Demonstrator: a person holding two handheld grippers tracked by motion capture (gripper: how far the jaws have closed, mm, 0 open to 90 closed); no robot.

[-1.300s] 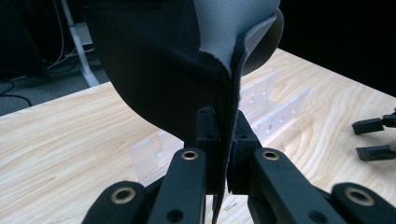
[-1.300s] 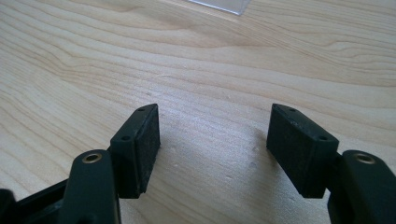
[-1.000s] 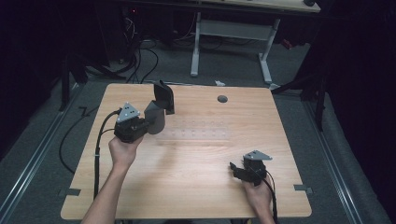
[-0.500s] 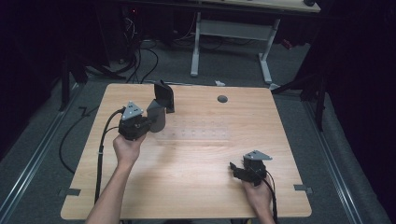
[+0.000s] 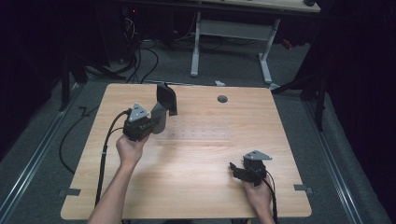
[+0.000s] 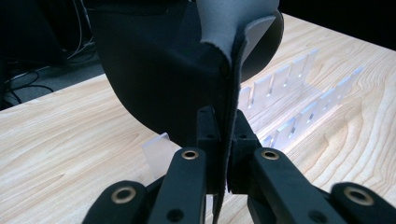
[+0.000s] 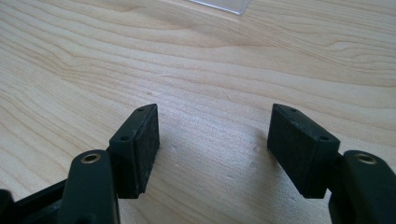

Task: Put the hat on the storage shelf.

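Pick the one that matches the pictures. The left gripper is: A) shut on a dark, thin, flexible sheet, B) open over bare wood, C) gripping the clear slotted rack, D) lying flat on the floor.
A: in the left gripper view the left gripper has its jaws closed on the edge of the dark sheet, above the clear slotted rack.

The counter (image 5: 196,154) is pale, matt, grained wood. On it, a clear, glossy plastic rack (image 6: 299,102). The pad (image 6: 159,70) looks like matt black cloth, grey-backed. Tool (image 7: 212,149) pads (image 7: 148,140) look rough, black.
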